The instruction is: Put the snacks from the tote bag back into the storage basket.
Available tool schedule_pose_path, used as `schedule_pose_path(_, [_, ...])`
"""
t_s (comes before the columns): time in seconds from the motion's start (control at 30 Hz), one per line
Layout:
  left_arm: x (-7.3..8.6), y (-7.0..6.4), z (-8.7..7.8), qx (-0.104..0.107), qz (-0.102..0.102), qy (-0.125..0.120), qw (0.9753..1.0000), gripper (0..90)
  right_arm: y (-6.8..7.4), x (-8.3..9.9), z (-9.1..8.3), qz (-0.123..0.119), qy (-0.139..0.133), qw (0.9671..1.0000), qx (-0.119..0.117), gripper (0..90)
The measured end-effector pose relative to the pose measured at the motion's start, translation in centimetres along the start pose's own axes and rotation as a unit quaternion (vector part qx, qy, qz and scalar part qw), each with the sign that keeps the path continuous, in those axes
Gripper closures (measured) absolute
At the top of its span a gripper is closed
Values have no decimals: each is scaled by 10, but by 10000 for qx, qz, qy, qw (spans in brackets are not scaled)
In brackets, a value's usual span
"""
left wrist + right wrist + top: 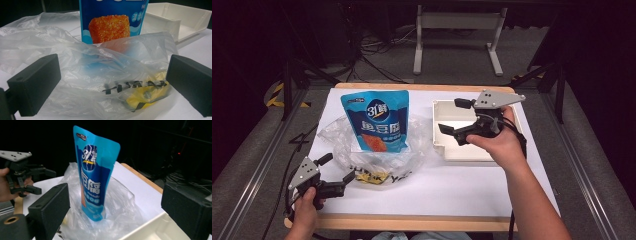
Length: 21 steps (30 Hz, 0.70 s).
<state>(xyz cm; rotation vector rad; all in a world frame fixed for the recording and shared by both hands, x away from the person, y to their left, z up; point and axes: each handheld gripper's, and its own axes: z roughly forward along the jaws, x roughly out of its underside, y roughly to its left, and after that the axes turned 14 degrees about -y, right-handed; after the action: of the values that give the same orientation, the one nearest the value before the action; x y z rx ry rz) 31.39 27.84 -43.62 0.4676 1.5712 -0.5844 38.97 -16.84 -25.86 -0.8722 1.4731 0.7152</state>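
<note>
A blue snack pouch (379, 120) stands upright on a crumpled clear plastic bag (377, 160) left of the table's centre. A yellow packet (372, 176) lies inside the bag's near edge. My left gripper (337, 167) is open at the bag's near-left corner. In the left gripper view its jaws straddle the bag (100, 65) and the yellow packet (147, 93), gripping nothing. My right gripper (454, 117) hovers open over the white tray (439, 145), pointing left at the pouch (93, 177). Nothing is between its jaws.
The white tray (180, 22) is a shallow plastic box at the right on a white sheet over the wooden table (412, 222). Beyond the far edge, a metal stand (457, 35) and cables lie on the dark floor.
</note>
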Motion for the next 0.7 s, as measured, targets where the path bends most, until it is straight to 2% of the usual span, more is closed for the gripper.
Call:
schedule_pose_path(0.2, [0,1,0,-6,-38,-5,10000,2,-3,2,13,54,-47,10000,-52,79])
schedule_pose_path(0.33, [0,1,0,2,-44,-8,10000,2,-9,8,33,160,-50,9998,-46,54])
schedule_pose_path(0.47, [0,2,-1,5,-50,36,10000,2,-14,14,46,251,-144,9996,-65,47])
schedule_pose_path(0.7, [0,4,-1,-6,-102,-23,9999,2,-16,22,68,352,-93,9993,-88,47])
